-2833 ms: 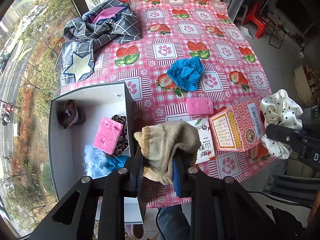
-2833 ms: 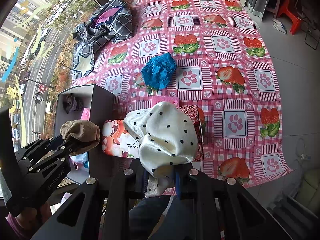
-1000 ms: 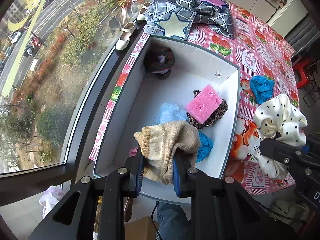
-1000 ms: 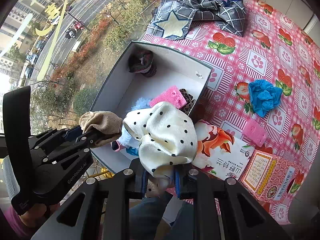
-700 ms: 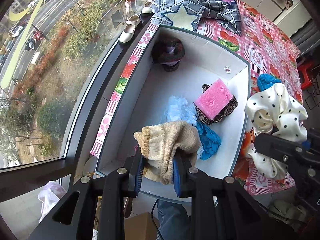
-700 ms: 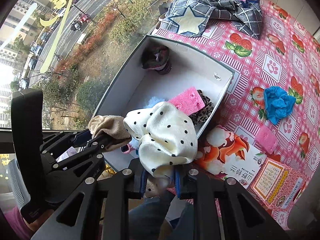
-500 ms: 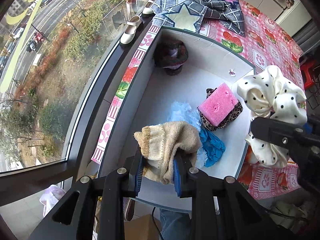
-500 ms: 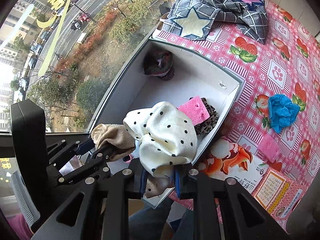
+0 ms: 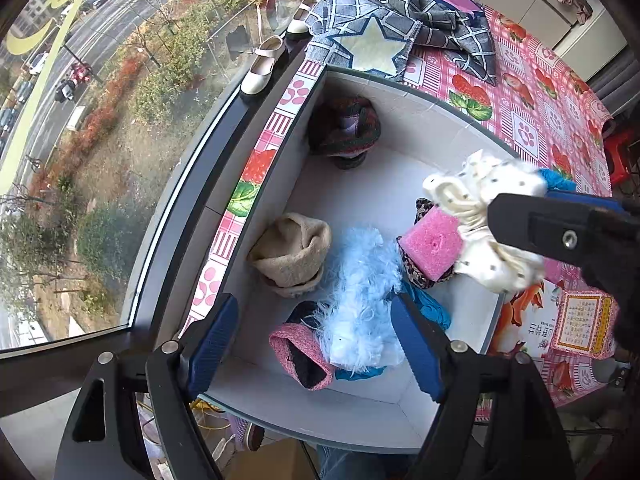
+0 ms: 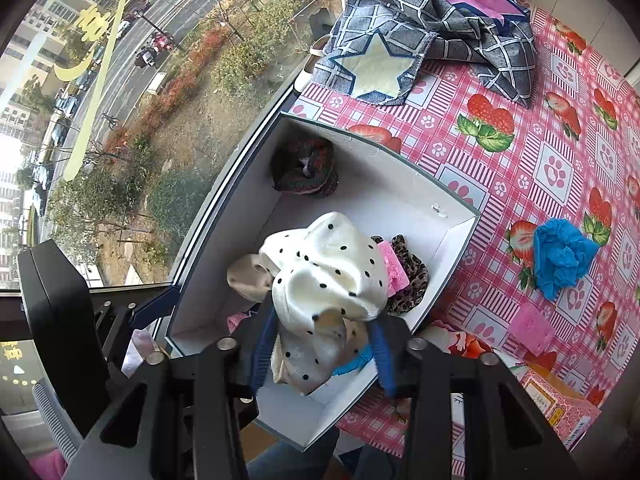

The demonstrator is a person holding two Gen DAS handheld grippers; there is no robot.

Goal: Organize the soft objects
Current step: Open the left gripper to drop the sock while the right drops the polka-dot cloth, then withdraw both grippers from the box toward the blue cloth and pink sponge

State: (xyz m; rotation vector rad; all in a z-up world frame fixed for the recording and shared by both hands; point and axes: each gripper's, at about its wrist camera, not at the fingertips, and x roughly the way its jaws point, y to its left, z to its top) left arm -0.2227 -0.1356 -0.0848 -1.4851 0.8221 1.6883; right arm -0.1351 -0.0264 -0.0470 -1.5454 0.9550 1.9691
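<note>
Low at centre frame, the polka-dot scrunchie (image 10: pixel 324 276) is being released by the opening right gripper (image 10: pixel 320 356) above the white box (image 10: pixel 460 248); snagging on a pad could drag it out.

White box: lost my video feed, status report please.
Left gripper opening, empty; beige knit sock lying in white box. Right gripper opening, polka-dot scrunchie between its fingers above box. Nothing blocking.

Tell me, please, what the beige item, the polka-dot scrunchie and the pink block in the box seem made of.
Beige sock: looks like knitted wool or cotton, matte, ribbed cuff.
Polka-dot scrunchie: probably satin, with smooth glossy folds.
Pink sponge: likely foam, with a porous, pitted surface.
</note>
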